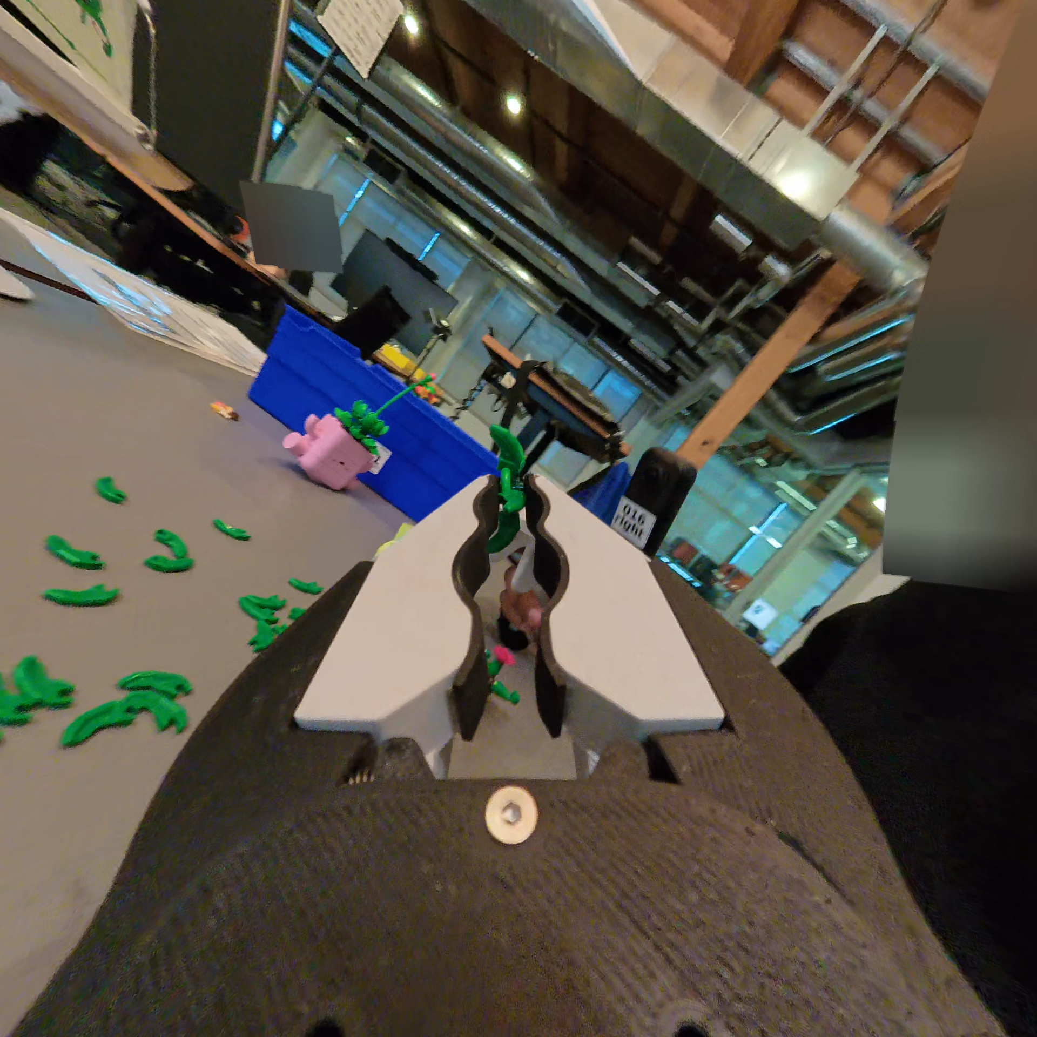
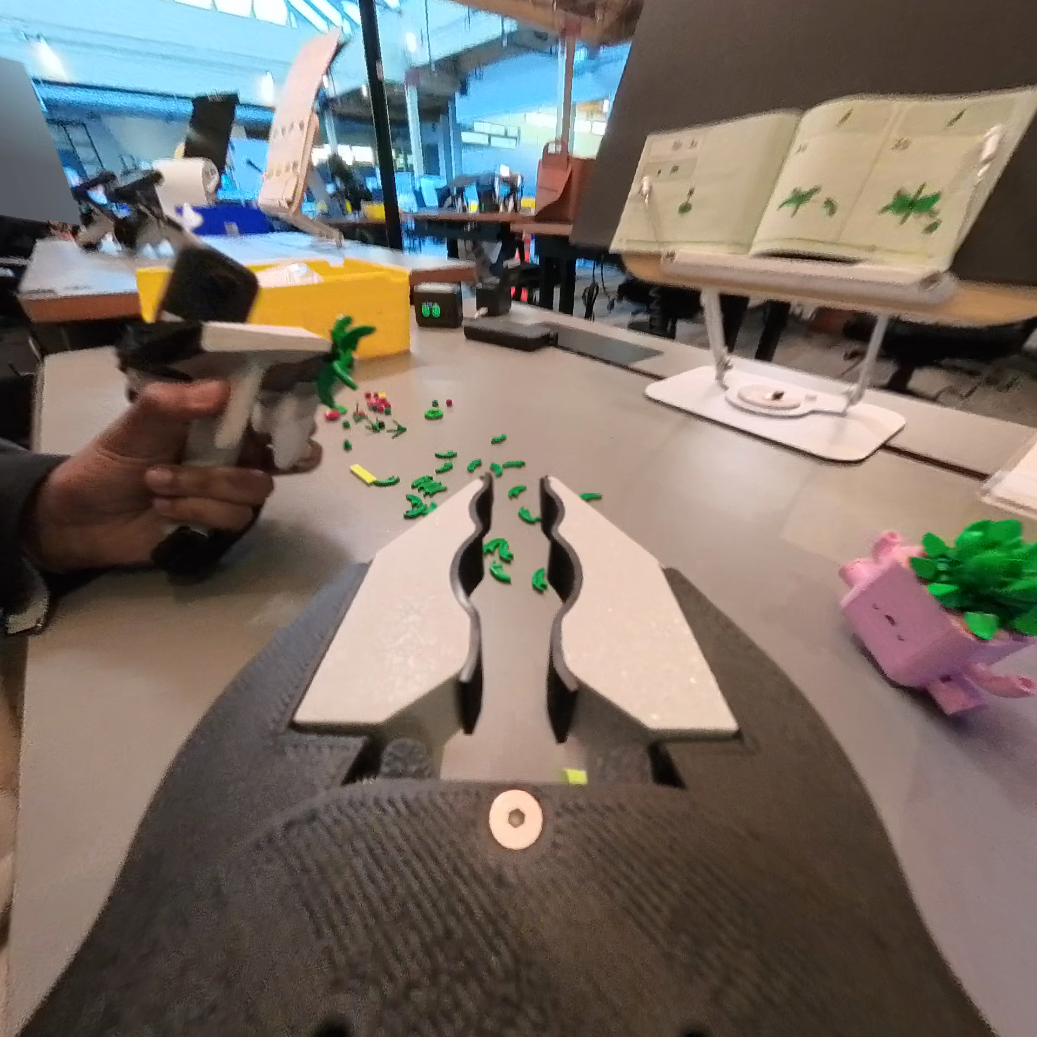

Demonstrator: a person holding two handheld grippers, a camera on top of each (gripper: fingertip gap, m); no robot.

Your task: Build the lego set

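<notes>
Two grippers: the left gripper (image 1: 512, 494) has its jaws clenched on a green leaf cluster (image 1: 508, 494); the right gripper (image 2: 516, 488) hangs released above the counter (image 2: 701, 533).

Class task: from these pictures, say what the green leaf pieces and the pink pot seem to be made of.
Green leaf pieces: probably moulded hard plastic, glossy, with uniform colour and identical curved shapes. Pink pot: likely the same plastic, smooth, built from blocky bricks.

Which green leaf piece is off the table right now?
The green leaf cluster pinched in the left gripper, held up in the air. All the other loose leaves lie flat on the grey table.
</notes>
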